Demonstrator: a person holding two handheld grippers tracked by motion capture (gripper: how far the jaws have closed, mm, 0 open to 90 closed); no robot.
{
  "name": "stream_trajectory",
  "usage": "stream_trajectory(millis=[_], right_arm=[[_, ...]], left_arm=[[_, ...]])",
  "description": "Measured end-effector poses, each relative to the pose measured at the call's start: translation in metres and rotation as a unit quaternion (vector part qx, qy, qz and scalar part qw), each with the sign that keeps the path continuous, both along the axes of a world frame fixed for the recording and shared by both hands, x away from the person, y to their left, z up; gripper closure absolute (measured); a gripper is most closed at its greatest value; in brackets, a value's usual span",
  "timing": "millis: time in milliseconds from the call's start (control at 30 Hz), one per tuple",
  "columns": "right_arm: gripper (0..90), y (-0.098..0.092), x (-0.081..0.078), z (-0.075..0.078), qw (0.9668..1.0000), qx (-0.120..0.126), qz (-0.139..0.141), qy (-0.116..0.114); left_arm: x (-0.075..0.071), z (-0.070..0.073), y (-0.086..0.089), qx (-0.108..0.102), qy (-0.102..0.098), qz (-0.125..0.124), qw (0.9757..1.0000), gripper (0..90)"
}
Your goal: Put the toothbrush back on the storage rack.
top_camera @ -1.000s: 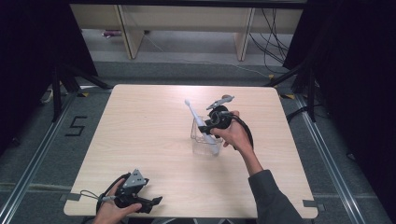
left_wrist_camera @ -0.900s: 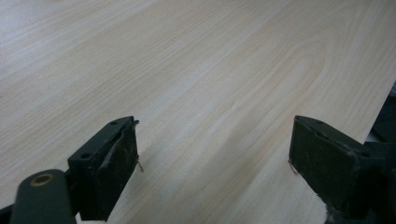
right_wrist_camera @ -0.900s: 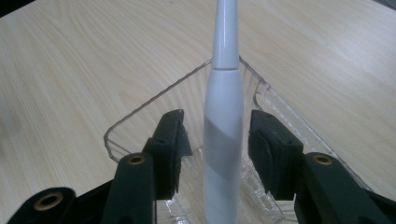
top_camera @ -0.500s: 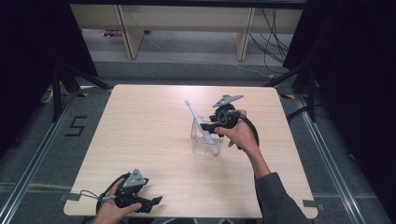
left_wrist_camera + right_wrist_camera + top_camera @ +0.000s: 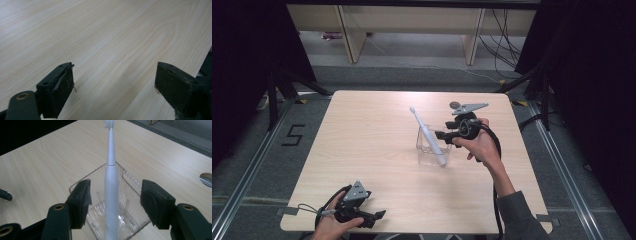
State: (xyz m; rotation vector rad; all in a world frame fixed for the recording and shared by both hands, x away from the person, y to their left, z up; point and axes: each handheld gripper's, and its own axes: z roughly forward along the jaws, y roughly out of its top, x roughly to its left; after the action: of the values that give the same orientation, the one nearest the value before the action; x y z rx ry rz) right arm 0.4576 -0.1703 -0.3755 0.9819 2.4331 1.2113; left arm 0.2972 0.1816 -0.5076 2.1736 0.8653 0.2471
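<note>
One toothbrush [image 5: 428,136], one clear container [image 5: 426,150], two grippers, one table [image 5: 362,130]

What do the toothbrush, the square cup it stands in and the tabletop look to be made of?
Toothbrush: probably smooth white plastic with a satin sheen, seamed where the thin neck joins the thick handle; bristles at the tip.
Square cup: clear, glossy, ribbed walls that show the table through them; acrylic or glass, cannot tell which.
Tabletop: pale wood grain, matt; its even surface suggests laminate rather than solid wood.
</note>
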Motion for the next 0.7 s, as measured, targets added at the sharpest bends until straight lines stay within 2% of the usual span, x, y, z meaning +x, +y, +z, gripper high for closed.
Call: stream_trajectory(millis=[33,200,233,267,300,333,400,467,500,533,567,600,700], right_arm=[[41.7,-0.001,-0.001,0.0,1.0,0.009,0.0,0.002],[41.6,-0.007,-0.005,0.002,0.9999,0.01,-0.002,0.001],[41.4,-0.01,-0.006,0.003,1.0,0.003,-0.002,-0.003],[41.2,-0.01,-0.008,0.002,0.9999,0.013,-0.001,0.006],[41.1,-0.013,-0.008,0.003,1.0,0.007,0.004,-0.004],[40.9,-0.012,-0.01,0.003,0.9999,0.013,-0.002,0.007],[40.6,-0.014,-0.012,0.004,0.9999,0.013,0.0,0.007],[39.8,-0.018,-0.013,0.004,1.0,-0.001,0.0,-0.004],[39.3,-0.019,-0.017,0.005,0.9999,-0.004,-0.01,0.008],[39.3,-0.019,-0.017,0.005,0.9999,-0.004,-0.01,0.008],[39.1,-0.023,-0.019,0.005,1.0,-0.006,-0.007,-0.003],[38.8,-0.025,-0.02,0.004,0.9999,-0.006,-0.005,-0.007],[38.6,-0.028,-0.026,0.003,0.9999,0.004,-0.012,0.004]], left_arm=[[0.0,0.0,0.0,0.0,0.0,0.0,1.0,14.9],[0.0,0.0,0.0,0.0,0.0,0.0,1.0,14.9],[0.0,0.0,0.0,0.0,0.0,0.001,1.0,14.9],[0.0,0.0,0.0,0.0,0.0,0.001,1.0,14.9],[0.0,0.0,0.0,0.0,0.0,0.0,1.0,14.9],[0.0,0.0,0.0,0.0,0.0,0.0,1.0,14.9],[0.0,0.0,0.0,0.0,0.0,0.0,1.0,14.9],[0.0,0.0,0.0,0.0,-0.001,0.0,1.0,14.9],[0.0,0.0,0.0,0.0,-0.001,0.0,1.0,14.9],[0.0,0.0,0.0,0.0,-0.001,0.0,1.0,14.9],[0.0,0.0,0.0,-0.002,0.001,-0.001,1.0,14.9],[0.0,0.0,0.0,-0.002,0.001,-0.001,1.0,14.9],[0.0,0.0,0.0,0.001,-0.001,0.0,1.0,14.9]])
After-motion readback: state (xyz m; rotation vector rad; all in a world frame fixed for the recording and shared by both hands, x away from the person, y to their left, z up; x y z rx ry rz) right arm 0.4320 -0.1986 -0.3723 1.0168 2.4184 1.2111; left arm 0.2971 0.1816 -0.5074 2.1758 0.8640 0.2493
